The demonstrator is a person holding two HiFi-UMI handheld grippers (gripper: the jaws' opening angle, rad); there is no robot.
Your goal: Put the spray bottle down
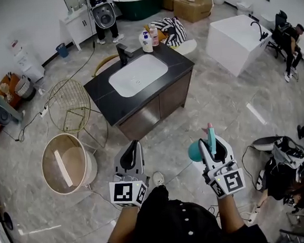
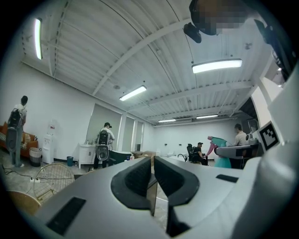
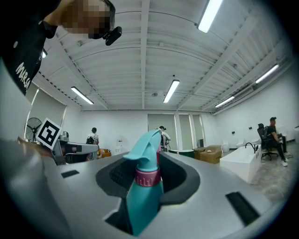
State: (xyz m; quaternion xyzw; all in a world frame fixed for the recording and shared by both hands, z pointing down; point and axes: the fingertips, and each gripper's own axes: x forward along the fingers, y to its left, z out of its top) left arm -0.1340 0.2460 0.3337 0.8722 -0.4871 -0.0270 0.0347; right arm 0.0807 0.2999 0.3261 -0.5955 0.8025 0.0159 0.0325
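A teal spray bottle [image 1: 196,150] with a pink nozzle tip sits upright between the jaws of my right gripper [image 1: 213,140], which is shut on it. In the right gripper view the spray bottle [image 3: 145,191] fills the gap, its pink collar and teal trigger head rising between the pads of the right gripper [image 3: 148,164]. My left gripper [image 1: 132,146] is held level beside it, jaws together with nothing in them. The left gripper [image 2: 152,171] shows its pads nearly touching in its own view. Both grippers hang over the floor, in front of the dark vanity counter [image 1: 174,63].
The vanity has a white sink [image 1: 137,75], a black faucet [image 1: 123,53] and bottles [image 1: 147,41] at its far corner. A round wooden tub [image 1: 66,164] and a gold wire frame [image 1: 70,104] stand left. A white bathtub [image 1: 236,39] is at right. A crouching person [image 1: 283,173] is near my right.
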